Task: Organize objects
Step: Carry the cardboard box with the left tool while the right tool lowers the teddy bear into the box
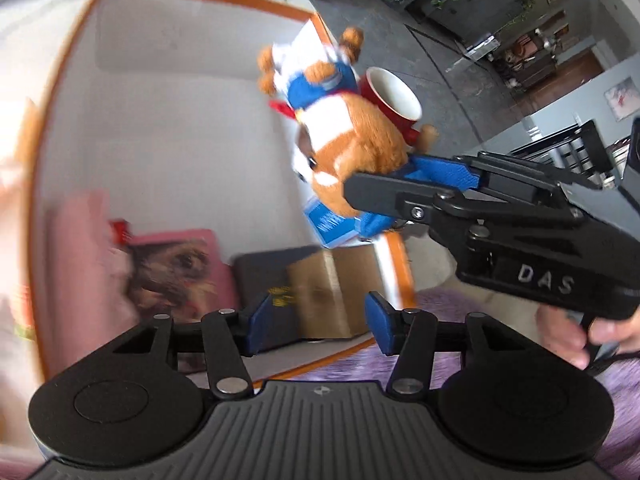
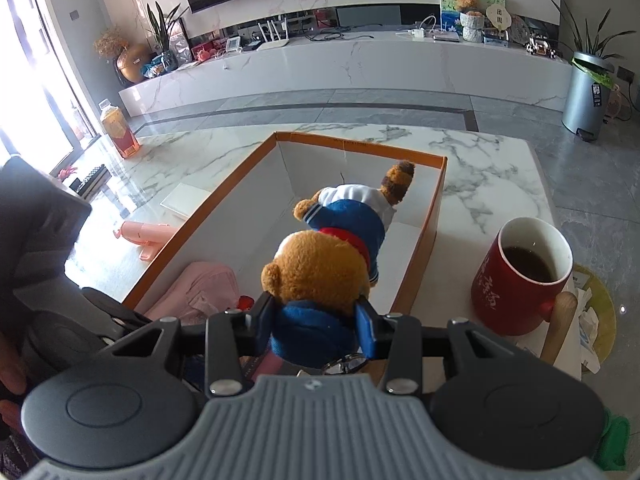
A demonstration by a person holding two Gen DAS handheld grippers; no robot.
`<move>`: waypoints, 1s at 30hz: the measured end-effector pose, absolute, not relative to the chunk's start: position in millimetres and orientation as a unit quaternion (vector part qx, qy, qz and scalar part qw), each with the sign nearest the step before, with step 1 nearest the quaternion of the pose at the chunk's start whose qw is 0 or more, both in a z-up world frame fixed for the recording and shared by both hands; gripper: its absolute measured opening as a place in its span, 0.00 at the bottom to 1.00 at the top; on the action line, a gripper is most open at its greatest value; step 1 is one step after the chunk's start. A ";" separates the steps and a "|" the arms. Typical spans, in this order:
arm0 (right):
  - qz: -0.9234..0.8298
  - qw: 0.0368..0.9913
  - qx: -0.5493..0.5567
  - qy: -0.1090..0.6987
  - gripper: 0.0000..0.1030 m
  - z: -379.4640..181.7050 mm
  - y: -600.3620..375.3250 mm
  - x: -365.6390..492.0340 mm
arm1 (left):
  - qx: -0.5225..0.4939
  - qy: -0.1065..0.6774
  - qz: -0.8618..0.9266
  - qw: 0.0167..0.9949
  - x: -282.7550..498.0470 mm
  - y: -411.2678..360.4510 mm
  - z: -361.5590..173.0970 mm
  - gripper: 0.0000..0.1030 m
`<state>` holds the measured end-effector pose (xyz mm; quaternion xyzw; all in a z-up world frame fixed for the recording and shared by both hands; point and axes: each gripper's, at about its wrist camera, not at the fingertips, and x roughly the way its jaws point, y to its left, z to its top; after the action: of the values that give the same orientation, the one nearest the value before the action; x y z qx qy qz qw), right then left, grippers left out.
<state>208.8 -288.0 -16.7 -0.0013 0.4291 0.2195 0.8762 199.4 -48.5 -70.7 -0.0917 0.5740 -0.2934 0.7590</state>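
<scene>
While the left hand-held gripper (image 1: 316, 322) hovers with jaws apart and empty over the box's near end, the right hand-held gripper (image 2: 316, 322) clamps the plush bear (image 2: 324, 256) above the orange-rimmed box (image 2: 438, 208); lower it well inside, clear of the full red mug (image 2: 520, 280) just beside. Beyond the marble surface (image 2: 492, 176) stands a TV wall.

Both grippers: black linkage arms w/ silver screws, blue pads, grey ribbed base. Right gripper (image 1: 384, 196) body marked "DAS" in white.
</scene>
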 end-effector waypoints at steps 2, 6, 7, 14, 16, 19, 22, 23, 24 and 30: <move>0.214 0.870 -0.010 0.444 0.43 -18.9 -281.7 213.8 | -0.066 0.558 -0.275 0.780 194.3 -33.2 -63.1 0.58; 0.194 0.857 -0.032 0.476 0.43 -25.8 -264.7 226.2 | -0.048 0.525 -0.239 0.815 183.4 0.3 -48.2 0.57; 0.188 0.857 -0.039 0.479 0.43 -26.8 -260.6 229.5 | -0.051 0.521 -0.235 0.819 182.4 7.8 -45.8 0.57; 0.143 0.839 -0.098 0.515 0.43 -36.2 -227.8 259.1 | -0.070 0.502 -0.226 0.832 174.9 -3.9 -36.4 0.56; 0.154 0.838 -0.083 0.517 0.43 -33.5 -222.3 265.7 | -0.076 0.499 -0.224 0.834 176.9 -3.9 -35.9 0.56; 0.166 0.841 -0.042 0.513 0.43 -24.8 -217.2 275.2 | -0.090 0.495 -0.218 0.836 192.4 -17.5 -31.7 0.56; 0.144 0.832 -0.036 0.535 0.43 -36.0 -211.1 287.1 | -0.098 0.494 -0.220 0.835 191.1 -11.2 -30.3 0.55; 0.135 0.824 -0.029 0.549 0.43 -43.1 -212.2 290.3 | -0.099 0.493 -0.222 0.835 190.0 -8.8 -29.8 0.54; 0.126 0.821 -0.029 0.556 0.43 -48.3 -213.7 291.9 | -0.101 0.492 -0.225 0.835 190.7 -8.7 -27.6 0.54; 0.097 0.792 -0.064 0.600 0.44 -67.8 -214.5 283.8 | -0.104 0.483 -0.233 0.838 192.2 -7.9 -25.5 0.54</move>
<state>283.8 -214.5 -67.8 -0.0644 0.5999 0.0965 0.7916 192.2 -7.9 -25.5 -0.1040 0.4828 -0.2326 0.8378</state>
